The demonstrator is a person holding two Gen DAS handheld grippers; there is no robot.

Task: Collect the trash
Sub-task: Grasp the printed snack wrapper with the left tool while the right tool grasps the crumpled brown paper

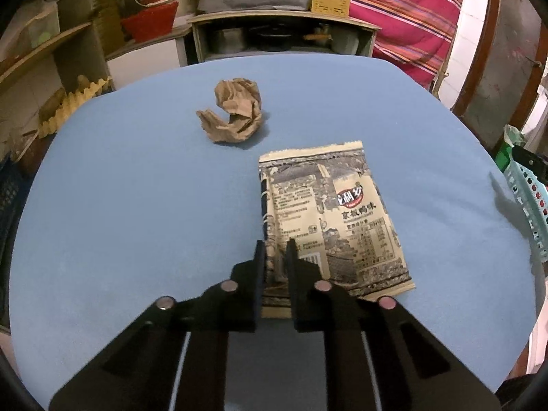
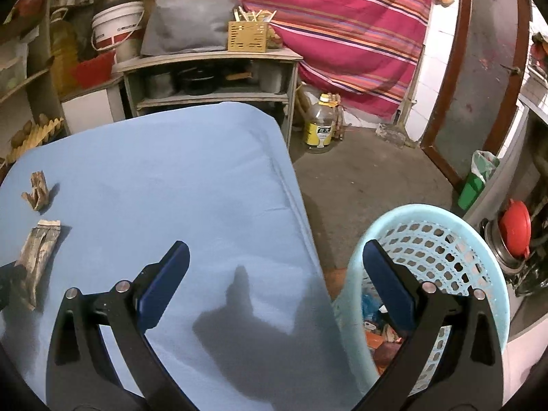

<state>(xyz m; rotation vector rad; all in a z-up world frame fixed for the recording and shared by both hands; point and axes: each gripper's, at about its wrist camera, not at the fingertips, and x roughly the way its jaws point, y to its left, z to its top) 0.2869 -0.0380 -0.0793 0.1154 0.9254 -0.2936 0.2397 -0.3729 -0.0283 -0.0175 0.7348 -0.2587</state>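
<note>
1. The left claw (image 1: pixel 276 257) is clamped on the near edge of the snack packet (image 1: pixel 337 219), which lies flat on the desk (image 1: pixel 137 205).
2. Crumpled brown paper (image 1: pixel 236 113) lies further in.
3. The right claw (image 2: pixel 274 274) gapes empty at the desk's right edge, beside the basket (image 2: pixel 445 239).

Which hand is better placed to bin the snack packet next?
Left. The left gripper is already shut on the packet's near edge. The right gripper hangs open and empty between table and basket, away from the packet.
</note>
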